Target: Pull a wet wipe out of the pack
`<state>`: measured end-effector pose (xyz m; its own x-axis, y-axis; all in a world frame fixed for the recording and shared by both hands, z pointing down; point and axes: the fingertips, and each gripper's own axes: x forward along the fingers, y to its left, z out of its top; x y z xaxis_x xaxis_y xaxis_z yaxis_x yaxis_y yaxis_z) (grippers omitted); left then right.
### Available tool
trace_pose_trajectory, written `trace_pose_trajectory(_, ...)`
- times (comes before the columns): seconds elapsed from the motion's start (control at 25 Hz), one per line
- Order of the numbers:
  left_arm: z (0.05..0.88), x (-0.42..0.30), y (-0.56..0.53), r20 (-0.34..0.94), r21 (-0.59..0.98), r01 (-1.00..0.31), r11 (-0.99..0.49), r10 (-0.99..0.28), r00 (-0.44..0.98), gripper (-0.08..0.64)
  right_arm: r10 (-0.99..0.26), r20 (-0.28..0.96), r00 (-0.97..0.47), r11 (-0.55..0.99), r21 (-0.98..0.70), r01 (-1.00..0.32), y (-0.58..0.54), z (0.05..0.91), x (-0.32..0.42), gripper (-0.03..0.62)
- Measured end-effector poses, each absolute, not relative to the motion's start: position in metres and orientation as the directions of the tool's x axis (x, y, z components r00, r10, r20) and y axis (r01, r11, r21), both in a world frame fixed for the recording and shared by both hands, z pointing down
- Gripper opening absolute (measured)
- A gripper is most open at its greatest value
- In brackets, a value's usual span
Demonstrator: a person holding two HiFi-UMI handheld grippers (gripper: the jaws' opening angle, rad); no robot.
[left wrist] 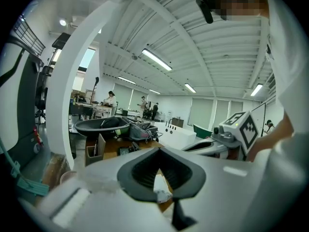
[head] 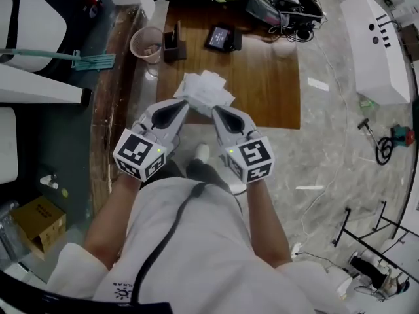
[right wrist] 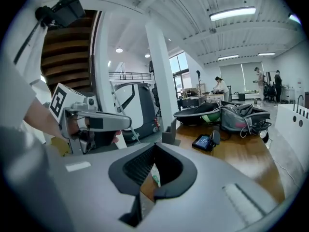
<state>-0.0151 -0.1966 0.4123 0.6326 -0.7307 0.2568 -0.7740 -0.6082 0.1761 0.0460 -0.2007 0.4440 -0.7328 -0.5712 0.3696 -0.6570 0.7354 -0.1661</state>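
One crumpled white wipe (head: 206, 89) in the air above near edge of bench (head: 275, 90), left gripper (head: 184, 104) fingers pinching its left side, right gripper (head: 217, 110) fingers pressed together on its right side, cup (head: 146, 44) beside bench's far left corner, dark device (head: 221, 38) near bench's far edge

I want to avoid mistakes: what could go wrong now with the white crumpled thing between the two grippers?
1. The left gripper and the right gripper both have jaws shut on the white crumpled wet-wipe bundle, very close together; pulling apart may tear it.
2. The bundle seems to hang near the front edge of the brown wooden table; a slip could drop it onto the grey stone floor.
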Motion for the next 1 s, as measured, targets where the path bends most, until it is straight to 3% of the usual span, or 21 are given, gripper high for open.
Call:
trace_pose_trajectory(0.36, 0.441, -0.017, -0.212, 0.325, 0.185, -0.796, -0.576, -0.729, 0.603, 0.006, -0.536, 0.400, -0.744, 0.733, -0.216, -0.644, -0.223, 0.474, 0.048, 0.008)
trace_pose_trajectory(1.0, 0.478, -0.026, -0.240, 0.377, 0.210, -0.697, -0.685, -0.601, 0.705, 0.006, -0.641, 0.479, -0.600, 0.596, -0.181, -0.782, -0.248, 0.497, 0.045, 0.009)
